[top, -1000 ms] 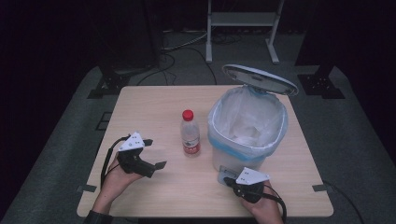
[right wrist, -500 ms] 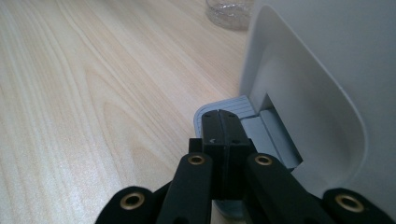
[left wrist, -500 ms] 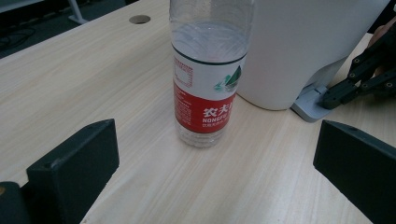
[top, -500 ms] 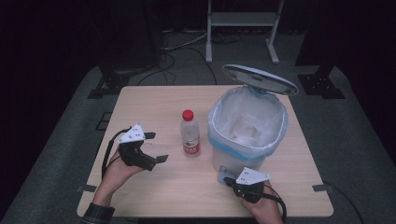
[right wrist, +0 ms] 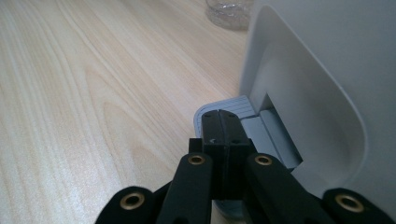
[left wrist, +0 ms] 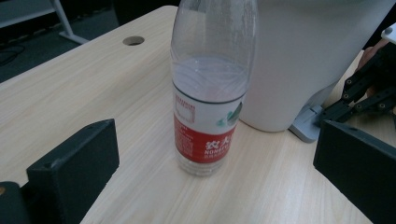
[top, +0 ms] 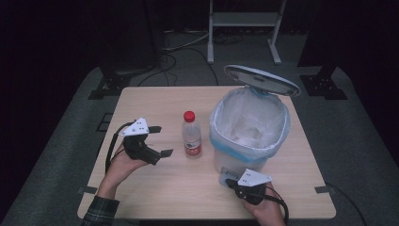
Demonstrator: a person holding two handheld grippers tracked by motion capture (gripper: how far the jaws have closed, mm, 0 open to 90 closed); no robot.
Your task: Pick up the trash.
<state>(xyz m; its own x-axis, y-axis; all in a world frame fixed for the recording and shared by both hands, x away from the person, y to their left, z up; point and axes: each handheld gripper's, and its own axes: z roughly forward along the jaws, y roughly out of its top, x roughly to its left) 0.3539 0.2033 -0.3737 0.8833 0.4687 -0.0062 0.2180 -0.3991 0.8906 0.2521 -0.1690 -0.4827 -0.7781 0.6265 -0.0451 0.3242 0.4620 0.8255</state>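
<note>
Two grippers are working over a light wooden bench [top: 155,188] with a water bottle and a pedal bin on it. The left gripper [top: 160,140] is hovering near the bench's left side, its fingers [left wrist: 74,163] spread wide and pointing at the water bottle [top: 191,135]; nothing is lying between them. In the left gripper view the bottle is standing upright ahead of the gap, clear plastic with a red and white label and a red cap, partly filled. It is standing near the middle of the bench, just beside the bin's left wall.

The right gripper [top: 229,181] is sitting at the bench's near edge, in front of the white pedal bin [top: 244,155]. Its fingers [right wrist: 223,140] are pressed together, holding nothing, and their tips are resting on the grey foot pedal [right wrist: 233,108] at the bin's base. The bin's lid [top: 261,80] is standing raised, tilted back behind the rim, and a pale blue-edged liner bag [top: 249,123] is lining the open bin.
</note>
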